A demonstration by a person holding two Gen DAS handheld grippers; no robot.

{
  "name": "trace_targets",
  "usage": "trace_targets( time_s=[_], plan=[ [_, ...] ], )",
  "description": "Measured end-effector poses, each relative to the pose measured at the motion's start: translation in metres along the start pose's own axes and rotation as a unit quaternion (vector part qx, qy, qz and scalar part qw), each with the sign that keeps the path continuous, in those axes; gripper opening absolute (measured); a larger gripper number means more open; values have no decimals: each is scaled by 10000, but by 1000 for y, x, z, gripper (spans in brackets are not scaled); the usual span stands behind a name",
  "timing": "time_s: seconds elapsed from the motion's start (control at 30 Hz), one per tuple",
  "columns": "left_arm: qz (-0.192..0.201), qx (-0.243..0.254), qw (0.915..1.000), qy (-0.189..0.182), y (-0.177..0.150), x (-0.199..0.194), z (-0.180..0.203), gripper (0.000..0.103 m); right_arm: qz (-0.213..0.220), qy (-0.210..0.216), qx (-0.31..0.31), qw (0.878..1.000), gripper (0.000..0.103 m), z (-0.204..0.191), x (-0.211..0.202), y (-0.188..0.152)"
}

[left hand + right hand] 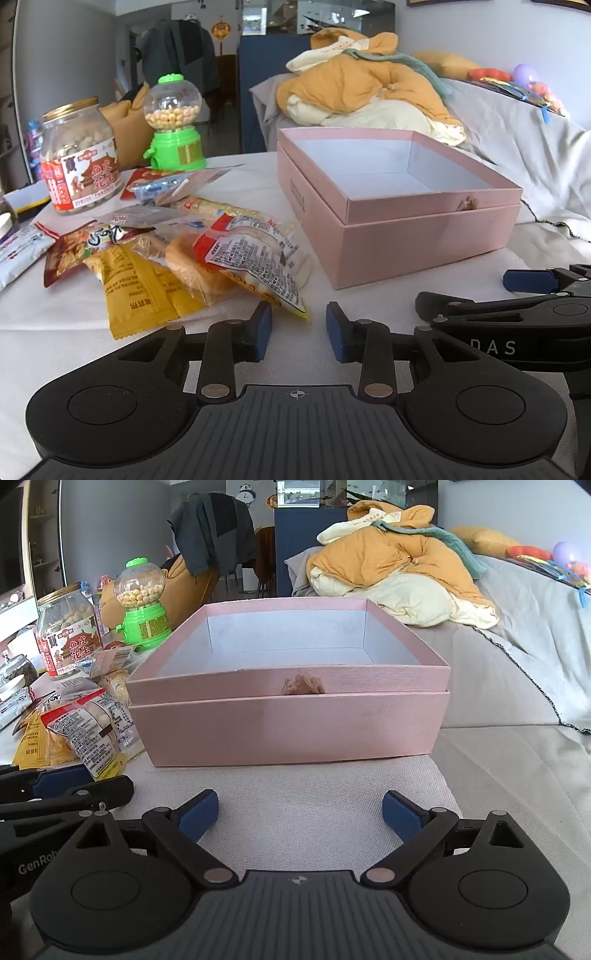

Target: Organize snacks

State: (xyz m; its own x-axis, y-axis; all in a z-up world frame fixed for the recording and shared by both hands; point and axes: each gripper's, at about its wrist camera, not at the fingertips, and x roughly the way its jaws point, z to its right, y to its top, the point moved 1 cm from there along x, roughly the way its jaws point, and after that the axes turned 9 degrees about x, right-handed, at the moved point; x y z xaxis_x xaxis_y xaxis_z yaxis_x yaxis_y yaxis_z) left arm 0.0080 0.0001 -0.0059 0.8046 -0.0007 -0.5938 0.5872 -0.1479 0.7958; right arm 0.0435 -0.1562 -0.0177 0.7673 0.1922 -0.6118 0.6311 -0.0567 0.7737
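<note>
**Snacks heaped left of an open pink box**

We take the box (pixel 288 734) as our landmark. It is pink cardboard, square-cornered and matte, its tray nested in a slightly wider base, with a pale grey-white lining and nothing inside. A small torn, scuffed patch marks the near wall of the tray. It sits on a table (pixel 314 794) covered in white woven cloth.

Behind the box we see a grey sofa (pixel 517 657) carrying a rumpled heap of orange and cream bedding (pixel 399 576), soft and puffy.

Left of the box lies the snack pile (pixel 177 254): crinkled plastic packets, overlapping, touching one another. Nearest the box is a clear wrapper with a red edge and dense black print (pixel 255 258), holding pale round biscuits. Beside it, farther from the box, a clear pack shows a golden bun (pixel 195 266), and a yellow foil packet (pixel 136 295) lies flat with a serrated end.

Behind the pile, left of the box, stands a clear jar (pixel 79 155) with a gold lid and red label, full of pale coated nuts. Between jar and box is a green plastic dispenser (pixel 173 125) with a clear globe of small round candies.

Our left gripper (pixel 299 328) hovers low, just short of the pile's near edge, blue pads moderately apart, holding nothing. Our right gripper (pixel 300 814) faces the box's near wall, pads spread wide, also bare.
</note>
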Motion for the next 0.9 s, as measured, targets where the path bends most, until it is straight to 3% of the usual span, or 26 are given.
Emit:
trace_targets(
  time_s=[0.9],
  plan=[
    [29, -150, 9998, -91, -2, -1, -4, 37, -1, -9, -11, 10000, 96, -1, 0, 0]
  ],
)
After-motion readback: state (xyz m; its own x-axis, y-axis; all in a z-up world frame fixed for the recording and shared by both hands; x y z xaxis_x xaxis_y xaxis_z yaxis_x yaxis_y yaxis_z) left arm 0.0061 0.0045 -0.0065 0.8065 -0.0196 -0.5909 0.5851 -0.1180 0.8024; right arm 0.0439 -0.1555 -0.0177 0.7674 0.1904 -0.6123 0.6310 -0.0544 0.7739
